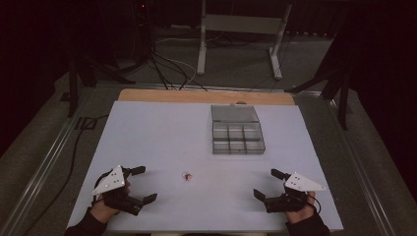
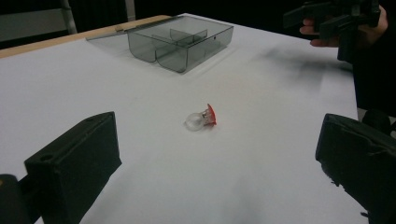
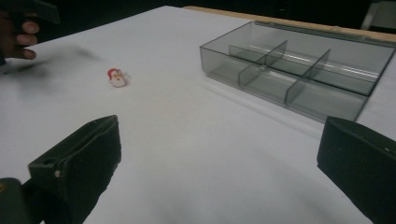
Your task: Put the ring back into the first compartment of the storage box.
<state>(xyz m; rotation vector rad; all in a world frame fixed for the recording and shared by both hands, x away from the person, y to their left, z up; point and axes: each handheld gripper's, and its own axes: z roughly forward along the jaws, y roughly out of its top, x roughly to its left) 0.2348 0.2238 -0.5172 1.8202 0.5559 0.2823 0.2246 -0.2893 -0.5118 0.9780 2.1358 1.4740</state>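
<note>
Centrally, low in the high view, a small red-capped ornament [image 1: 187,175] is seen on the table [image 1: 162,132], flanked well apart by the spread left gripper [image 1: 142,184] and spread right gripper [image 1: 265,183].

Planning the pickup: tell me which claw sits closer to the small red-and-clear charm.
Left. The left claw is a short way to the charm's left; the right claw is farther off to its right. Both stand open.

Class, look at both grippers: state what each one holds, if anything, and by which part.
Nothing is held. The left gripper and right gripper both stand open over the table, apart from the small Santa charm.
</note>
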